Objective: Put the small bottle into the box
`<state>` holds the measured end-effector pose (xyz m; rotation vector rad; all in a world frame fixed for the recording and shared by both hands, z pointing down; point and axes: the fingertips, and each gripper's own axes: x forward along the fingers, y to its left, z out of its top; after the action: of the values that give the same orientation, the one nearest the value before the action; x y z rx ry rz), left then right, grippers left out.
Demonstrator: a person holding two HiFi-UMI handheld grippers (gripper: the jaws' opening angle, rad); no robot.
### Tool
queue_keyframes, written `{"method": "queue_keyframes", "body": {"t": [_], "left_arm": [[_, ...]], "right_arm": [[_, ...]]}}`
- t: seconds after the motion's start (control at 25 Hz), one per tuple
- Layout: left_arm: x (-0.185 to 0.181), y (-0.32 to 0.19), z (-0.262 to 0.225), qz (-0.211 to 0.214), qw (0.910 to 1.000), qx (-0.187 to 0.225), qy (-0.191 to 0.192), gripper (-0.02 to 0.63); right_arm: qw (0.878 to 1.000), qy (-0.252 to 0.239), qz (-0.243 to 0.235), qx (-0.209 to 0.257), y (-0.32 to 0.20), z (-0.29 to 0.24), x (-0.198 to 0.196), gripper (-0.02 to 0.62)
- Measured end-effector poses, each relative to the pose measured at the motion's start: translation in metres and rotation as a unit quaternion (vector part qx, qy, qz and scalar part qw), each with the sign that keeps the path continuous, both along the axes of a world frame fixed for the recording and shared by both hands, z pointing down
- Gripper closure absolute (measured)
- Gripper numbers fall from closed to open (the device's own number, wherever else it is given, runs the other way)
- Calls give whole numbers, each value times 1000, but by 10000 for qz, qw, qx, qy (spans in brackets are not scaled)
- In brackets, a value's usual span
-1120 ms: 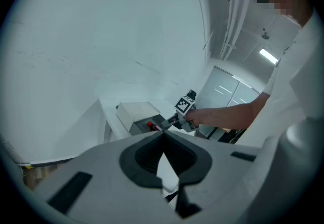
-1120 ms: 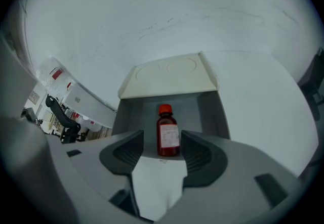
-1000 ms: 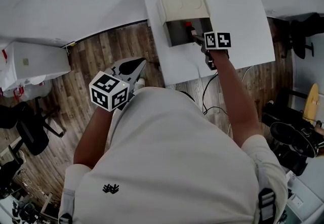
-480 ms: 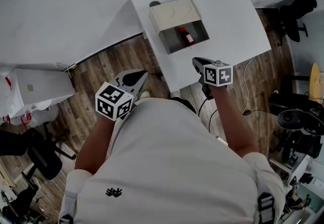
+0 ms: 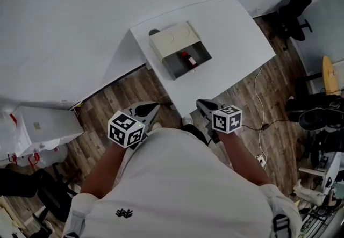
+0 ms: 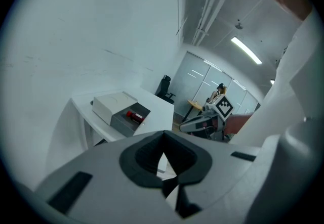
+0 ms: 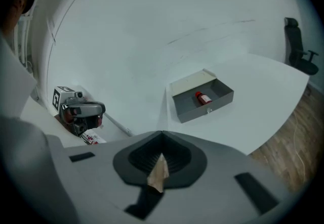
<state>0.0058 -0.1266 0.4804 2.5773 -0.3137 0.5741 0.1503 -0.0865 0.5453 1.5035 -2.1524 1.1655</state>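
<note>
The small bottle (image 5: pixel 187 58) lies on its side inside the open grey compartment of the box (image 5: pixel 171 41). The box sits on the white table (image 5: pixel 236 33), well ahead of both claws and past the table's near edge. The right claw (image 5: pixel 202 106) hangs off the table's near corner, close to the person's body. Its jaws are pressed together with nothing between them, and only floor shows through the slit behind the tips. The left claw (image 5: pixel 152 107) is held level with it on the other side of that corner. Its jaws are likewise together and empty. Each claw's own view has the box out in front and above the jaw tips. The bottle's red cap and pale label are plain to see against the grey wall. Judging from how things lie, the bottle is already where the task wants it, and neither claw is near enough to touch it. Should it need taking up again, it looks light and rigid, probably glass or hard plastic. Its round, smooth body would tend to roll on the compartment floor and slip under a glancing pinch. The safest hold appears to be across the middle of the body, over the label, with the jaws squarely on either side of it. The narrower cap would give less surface to hold. If it is glass, a hard squeeze or a drop against the box wall could chip it. The compartment's low walls leave little room beside the bottle, so a claw would likely have to come in from above.
</note>
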Motion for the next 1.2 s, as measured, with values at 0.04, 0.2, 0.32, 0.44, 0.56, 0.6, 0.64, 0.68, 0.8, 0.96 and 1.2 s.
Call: {"method": "queue_keyframes", "body": {"t": [0.04, 0.2, 0.32, 0.44, 0.56, 0.6, 0.64, 0.68, 0.8, 0.96, 1.2], "left_arm": [[3, 1, -2, 56, 10000, 6, 22, 601], [10, 10, -6, 269, 9996, 59, 42, 601], [9, 16, -6, 341, 9994, 67, 37, 601], [2, 21, -3, 360, 9993, 60, 3, 601], [-5, 26, 1, 365, 9993, 27, -51, 601], [-7, 27, 3, 363, 9993, 15, -66, 601], [-9, 27, 4, 360, 9993, 3, -78, 601], [-10, 28, 6, 358, 9993, -6, -87, 601], [-10, 29, 7, 384, 9992, -4, -96, 601], [-6, 31, 7, 465, 9989, 6, -75, 601], [-1, 37, 12, 577, 9983, -65, -70, 601]], "right_arm": [[10000, -35, 23, 62, 3, -4, -1, 589], [9996, -32, 2, 263, 15, -15, -6, 589], [9994, 21, -13, 344, 22, -20, -10, 589], [9991, 22, -59, 413, 26, -24, -18, 589], [9988, 74, -152, 464, 29, -26, -25, 591], [9986, 93, -181, 482, 29, -27, -27, 591], [9985, 107, -208, 504, 29, -28, -29, 591], [9983, 120, -233, 528, 29, -29, -30, 591], [9977, 165, -279, 597, 30, -34, -32, 591], [9973, 199, -271, 646, 33, -39, -32, 591], [9973, 162, -204, 685, 40, -44, -34, 591]]}}
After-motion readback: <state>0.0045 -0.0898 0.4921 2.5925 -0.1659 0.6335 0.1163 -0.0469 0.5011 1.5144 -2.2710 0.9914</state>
